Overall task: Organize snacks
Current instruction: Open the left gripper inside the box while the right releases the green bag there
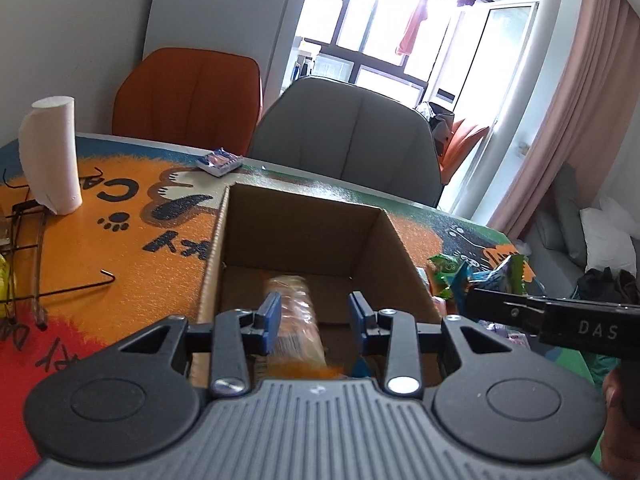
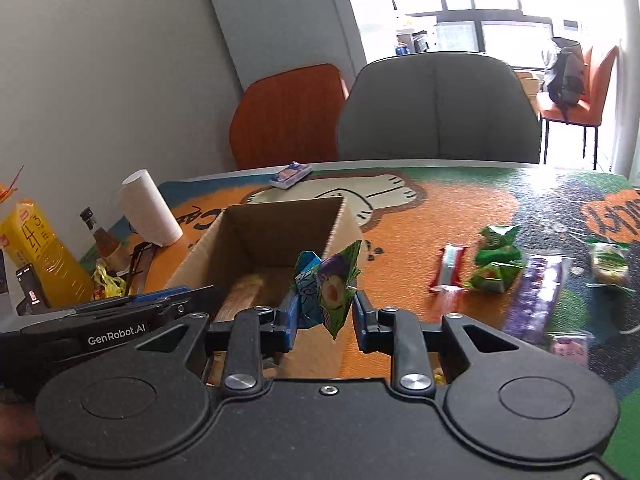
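An open cardboard box (image 1: 296,216) (image 2: 276,224) stands on the cat-print table mat. My left gripper (image 1: 314,314) is open above the box, and a clear-wrapped orange snack (image 1: 298,320) lies blurred between and below its blue pads, inside the box. It also shows in the right wrist view (image 2: 244,294). My right gripper (image 2: 324,316) holds a green and purple snack packet (image 2: 332,288) between its pads at the box's right rim. The right gripper's body (image 1: 560,316) shows at the right of the left wrist view.
Loose snacks lie on the mat right of the box: a red bar (image 2: 448,268), green packets (image 2: 494,260), a purple pack (image 2: 536,296). A paper roll (image 1: 50,156), a blue packet (image 1: 220,162), a yellow bottle (image 2: 38,256) and two chairs (image 1: 352,140) surround the table.
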The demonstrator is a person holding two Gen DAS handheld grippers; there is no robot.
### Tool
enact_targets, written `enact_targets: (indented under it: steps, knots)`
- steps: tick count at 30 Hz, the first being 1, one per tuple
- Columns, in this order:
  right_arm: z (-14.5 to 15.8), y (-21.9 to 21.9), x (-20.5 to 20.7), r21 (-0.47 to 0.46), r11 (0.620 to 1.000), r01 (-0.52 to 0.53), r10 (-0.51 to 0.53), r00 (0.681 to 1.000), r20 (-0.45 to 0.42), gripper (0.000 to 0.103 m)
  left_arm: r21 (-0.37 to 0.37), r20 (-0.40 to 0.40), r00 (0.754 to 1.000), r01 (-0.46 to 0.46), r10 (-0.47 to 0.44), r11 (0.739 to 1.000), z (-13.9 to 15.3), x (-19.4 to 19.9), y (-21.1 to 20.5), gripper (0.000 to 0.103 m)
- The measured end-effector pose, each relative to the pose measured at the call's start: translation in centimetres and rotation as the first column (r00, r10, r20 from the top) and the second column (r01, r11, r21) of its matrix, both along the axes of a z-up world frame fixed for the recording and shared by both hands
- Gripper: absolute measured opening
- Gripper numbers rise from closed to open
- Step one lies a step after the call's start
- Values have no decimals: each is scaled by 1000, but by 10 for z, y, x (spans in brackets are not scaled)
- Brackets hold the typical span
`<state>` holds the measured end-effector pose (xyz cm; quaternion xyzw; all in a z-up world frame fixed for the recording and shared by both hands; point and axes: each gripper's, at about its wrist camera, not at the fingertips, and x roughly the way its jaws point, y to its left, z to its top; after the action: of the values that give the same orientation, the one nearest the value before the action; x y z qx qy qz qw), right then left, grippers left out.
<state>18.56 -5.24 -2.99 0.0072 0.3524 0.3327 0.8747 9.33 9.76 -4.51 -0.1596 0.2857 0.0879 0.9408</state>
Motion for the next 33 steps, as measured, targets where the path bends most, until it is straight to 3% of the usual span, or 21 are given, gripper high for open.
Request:
enact_targets:
  steps: [5, 11, 14, 16, 20, 28, 33]
  knots:
    - [-1, 14, 1, 6, 1000, -26, 26, 1000, -6, 26, 2, 0, 1000, -17, 17, 1000, 1, -5, 7, 35]
    - [3, 20, 1, 56, 997, -57, 58, 998, -20, 42, 5, -2, 1000, -28, 28, 1000, 5, -9, 11, 38]
    - [4, 17, 0, 54, 998, -45, 46, 999, -19, 43, 10, -9, 999, -33, 33, 999, 5, -10, 10, 50]
    - [5, 13, 0, 54, 998, -35, 36, 999, -24, 43, 10, -3, 999, -32, 32, 999, 6, -11, 9, 64]
    - [5, 4, -2, 48, 999, -16, 17, 1000, -25, 43, 9, 13, 1000, -24, 24, 1000, 9, -14, 4, 77]
    - [9, -21, -9, 46, 998, 32, -32, 999, -8, 61, 20, 8, 1000, -2, 2, 1000, 12, -15, -12, 87]
    - [10, -43, -12, 53, 995, 79, -78, 997, -20, 84, 17, 3, 1000, -2, 1, 1000, 13, -14, -23, 92]
